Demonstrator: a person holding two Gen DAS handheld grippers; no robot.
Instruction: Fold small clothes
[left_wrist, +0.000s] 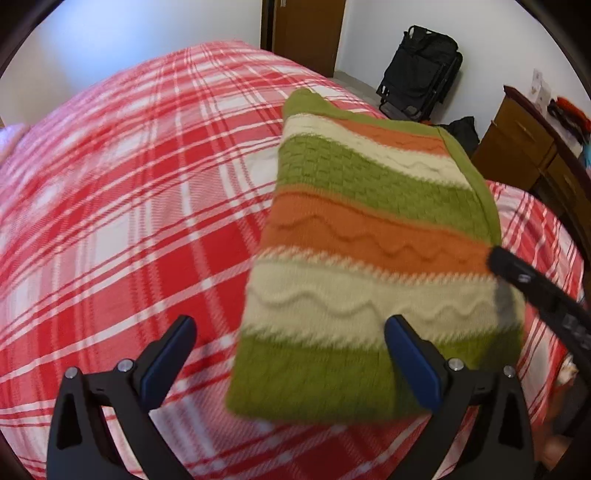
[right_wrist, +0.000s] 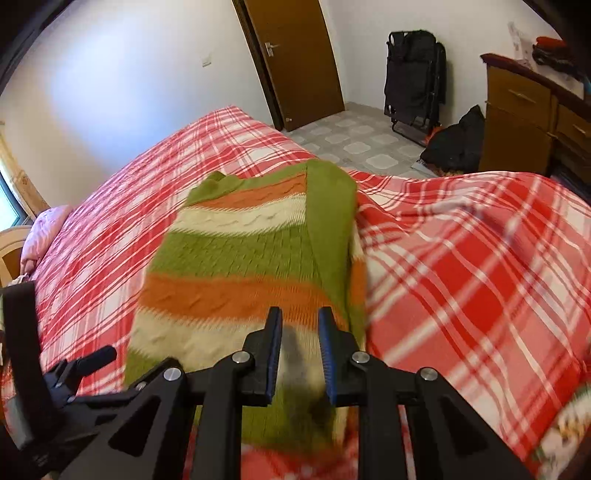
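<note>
- Left wrist view: left tool (left_wrist: 290, 332) spread wide, nothing gripped, folded sweater (left_wrist: 369, 258) centre-right on the bed (left_wrist: 110, 221).
- Right wrist view: right tool (right_wrist: 300, 317) narrow gap, pads clear above sweater (right_wrist: 240, 258) mid-frame.

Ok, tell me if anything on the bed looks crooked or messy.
The folded striped sweater lies at a slant to the plaid bedspread, and its green edge band overhangs one side. Nothing looks spilled or damaged.
</note>
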